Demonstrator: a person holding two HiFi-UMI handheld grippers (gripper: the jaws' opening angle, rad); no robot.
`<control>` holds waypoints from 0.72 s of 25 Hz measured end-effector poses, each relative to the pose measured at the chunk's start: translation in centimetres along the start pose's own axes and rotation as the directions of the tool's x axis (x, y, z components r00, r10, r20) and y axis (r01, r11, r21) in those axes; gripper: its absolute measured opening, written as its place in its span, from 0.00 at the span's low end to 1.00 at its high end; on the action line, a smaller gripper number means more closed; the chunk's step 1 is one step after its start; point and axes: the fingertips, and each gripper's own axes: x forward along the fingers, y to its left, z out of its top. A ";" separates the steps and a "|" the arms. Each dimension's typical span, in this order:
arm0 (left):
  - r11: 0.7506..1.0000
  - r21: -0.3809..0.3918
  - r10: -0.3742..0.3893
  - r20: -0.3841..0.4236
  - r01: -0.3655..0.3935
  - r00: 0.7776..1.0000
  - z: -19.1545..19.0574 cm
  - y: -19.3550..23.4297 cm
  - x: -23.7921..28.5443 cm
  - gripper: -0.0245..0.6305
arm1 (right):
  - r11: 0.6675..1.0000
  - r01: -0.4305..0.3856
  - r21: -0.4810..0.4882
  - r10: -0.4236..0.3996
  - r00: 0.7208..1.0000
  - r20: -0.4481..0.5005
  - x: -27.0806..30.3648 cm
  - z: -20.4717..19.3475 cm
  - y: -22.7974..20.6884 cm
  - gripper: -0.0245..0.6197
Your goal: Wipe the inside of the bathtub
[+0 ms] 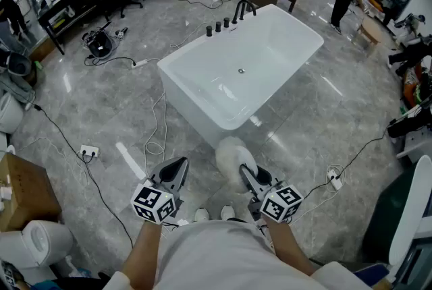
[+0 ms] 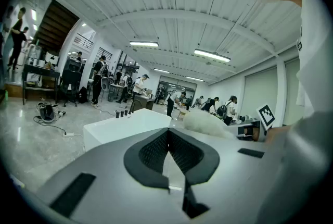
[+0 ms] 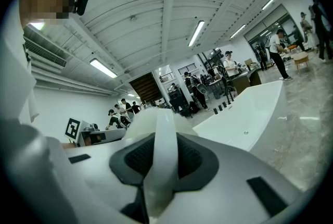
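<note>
The white rectangular bathtub (image 1: 202, 90) stands on the grey marble floor (image 1: 337, 113) at twelve o'clock from the person, well apart from both tools. Its basin is bare except for a small round metal drain (image 1: 241, 71). A row of black tap fittings (image 1: 226, 20) lines the rim at the tub's eleven o'clock side.

The left tongs (image 1: 177, 168) are held low at about seven o'clock from the tub. In the left gripper view the left tongs (image 2: 167, 135) have their black ribbed pads pressed together at the tips, with nothing between them. The tub (image 2: 122, 126) shows beyond them at eleven o'clock.

The right tongs (image 1: 247, 175) sit at about six o'clock from the tub, just beside the left pair. They pinch the white strap (image 3: 160, 160) of a fluffy white wiping pad (image 1: 231, 150), which sticks out ahead of them towards the tub's near corner without touching it. In the right gripper view the right tongs (image 3: 165, 137) close on that strap from both sides. The pad (image 3: 136, 120) bulges behind it, and the tub (image 3: 250, 111) lies at two o'clock.

Loose white and black cables (image 1: 156, 127) trail over the floor. A brown cardboard box (image 1: 23, 191) and a white toilet (image 1: 37, 241) stand at the person's eight o'clock. Several people work far off across the hall.
</note>
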 end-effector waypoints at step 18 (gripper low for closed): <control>0.999 -0.022 -0.037 0.018 0.037 0.999 -1.9 2.7 -4.1 0.06 | 0.999 0.047 -0.001 -0.047 0.999 -0.002 0.9 -3.2 3.7 0.19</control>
